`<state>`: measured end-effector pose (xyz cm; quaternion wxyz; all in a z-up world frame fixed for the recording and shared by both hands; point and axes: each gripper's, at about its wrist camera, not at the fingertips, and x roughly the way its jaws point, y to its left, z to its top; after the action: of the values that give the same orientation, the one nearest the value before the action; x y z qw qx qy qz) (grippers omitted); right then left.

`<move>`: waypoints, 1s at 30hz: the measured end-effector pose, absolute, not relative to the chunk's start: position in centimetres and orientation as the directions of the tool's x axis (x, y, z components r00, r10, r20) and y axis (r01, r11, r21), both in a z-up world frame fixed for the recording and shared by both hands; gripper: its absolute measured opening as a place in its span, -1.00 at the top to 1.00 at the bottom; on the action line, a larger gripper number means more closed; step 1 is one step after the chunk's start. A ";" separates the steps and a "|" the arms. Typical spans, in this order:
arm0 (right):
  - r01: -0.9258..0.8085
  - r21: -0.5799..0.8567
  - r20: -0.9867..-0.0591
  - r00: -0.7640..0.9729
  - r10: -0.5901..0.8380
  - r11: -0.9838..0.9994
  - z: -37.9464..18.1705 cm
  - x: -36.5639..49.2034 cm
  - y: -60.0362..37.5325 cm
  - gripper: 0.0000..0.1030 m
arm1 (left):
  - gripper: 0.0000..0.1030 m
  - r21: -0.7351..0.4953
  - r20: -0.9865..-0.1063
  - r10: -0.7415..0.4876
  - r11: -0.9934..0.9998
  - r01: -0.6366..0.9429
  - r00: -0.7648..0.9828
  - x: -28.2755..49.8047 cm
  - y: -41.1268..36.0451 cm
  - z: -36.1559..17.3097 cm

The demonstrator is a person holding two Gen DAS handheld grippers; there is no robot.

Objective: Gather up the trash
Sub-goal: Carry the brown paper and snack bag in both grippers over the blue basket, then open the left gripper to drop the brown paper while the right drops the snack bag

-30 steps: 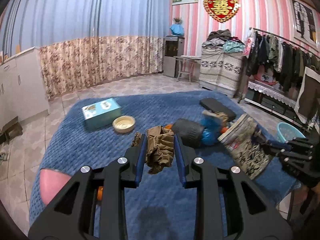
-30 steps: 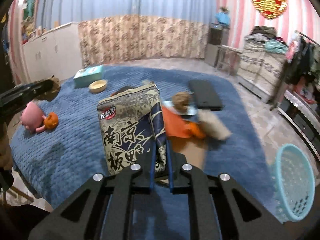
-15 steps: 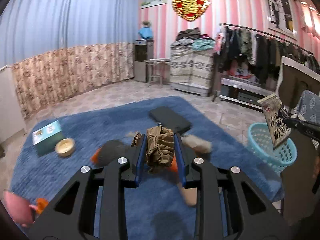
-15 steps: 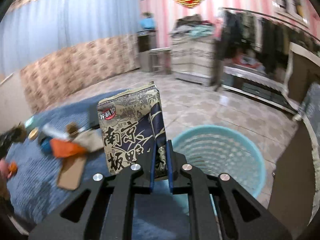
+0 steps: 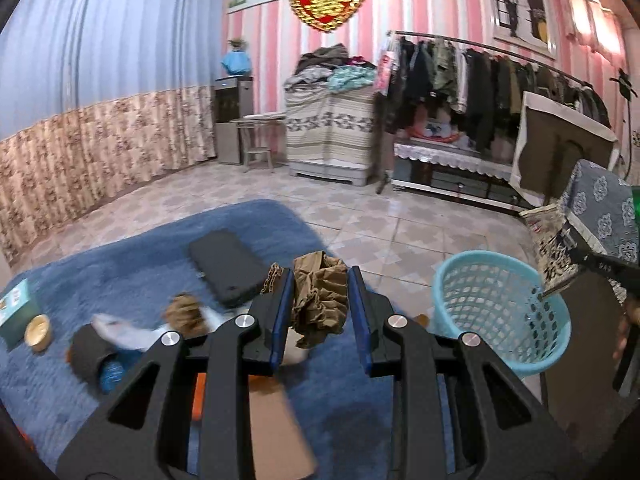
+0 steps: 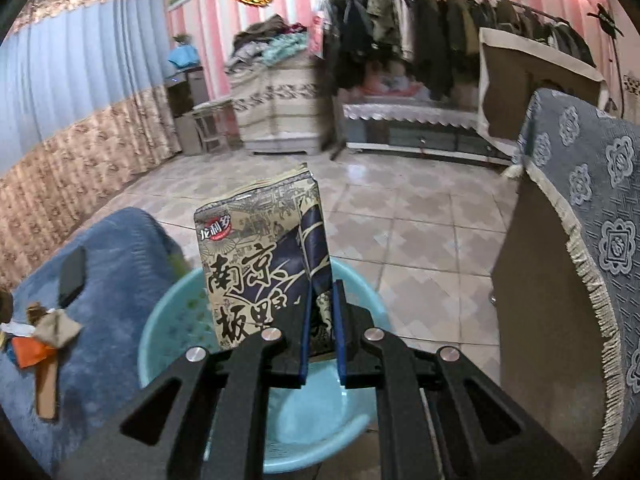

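A blue rug [image 5: 132, 272] covers most of the tiled floor [image 5: 384, 232], and the loose things lie on it. Just off the rug's right edge stands a light-blue plastic basket [image 5: 500, 312] with a slotted wall, resting on the tiles. On the rug near its far edge lies a flat black case [image 5: 228, 264]; toward the left edge sit a teal box [image 5: 14, 312] and a small tan bowl [image 5: 38, 332] just beside it. Nearer the middle of the rug is a blurred heap: a dark cylinder [image 5: 86, 354], something white, a brown tuft, with a flat piece of cardboard [image 5: 276, 432] close to the near edge. The right tongs [image 6: 321, 320] are pinched nearly together on the lower edge of a printed snack bag [image 6: 260, 260], which stands upright directly over the basket's open mouth [image 6: 168, 320]; in the left wrist view the same bag [image 5: 556, 248] shows at the far right, above the basket's rim. The left tongs [image 5: 320, 312] stand at a narrow gap, clamped on a crumpled brown wrapper [image 5: 318, 300] that hangs between the blue pads above the rug, to the left of the basket.
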<state>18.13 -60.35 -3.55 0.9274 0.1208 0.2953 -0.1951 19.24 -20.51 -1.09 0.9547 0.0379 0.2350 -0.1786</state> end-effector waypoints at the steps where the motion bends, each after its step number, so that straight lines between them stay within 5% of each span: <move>1: 0.441 0.106 -0.599 0.744 -0.297 0.891 -3.7 18.2 -60.6 0.80 | 0.49 -0.014 -0.462 -0.337 0.928 0.373 0.820 19.5 -21.6 -1.3; 25: 0.499 0.096 -0.671 0.672 -0.315 0.861 -6.2 18.9 -64.1 0.80 | 0.40 -0.055 -0.516 -0.556 0.781 0.622 0.652 25.2 -41.1 -6.3; 26: 0.500 0.096 -0.672 0.671 -0.314 0.861 -6.2 18.9 -64.0 0.80 | 0.34 -0.056 -0.516 -0.558 0.780 0.624 0.651 25.4 -41.3 -6.2; 28: 0.498 0.091 -0.672 0.669 -0.316 0.862 -6.3 18.9 -63.8 0.80 | -0.15 -0.046 -0.512 -0.543 0.791 0.610 0.665 25.8 -41.5 -5.9; 30: 0.495 0.085 -0.674 0.668 -0.316 0.865 -6.4 19.1 -63.7 0.80 | -0.26 -0.042 -0.497 -0.536 0.801 0.598 0.683 25.8 -41.2 -5.4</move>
<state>19.06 -63.71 -6.43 0.9036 0.1318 0.3404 -0.2244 25.83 -41.18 -5.36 0.9152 0.0619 0.2503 -0.3096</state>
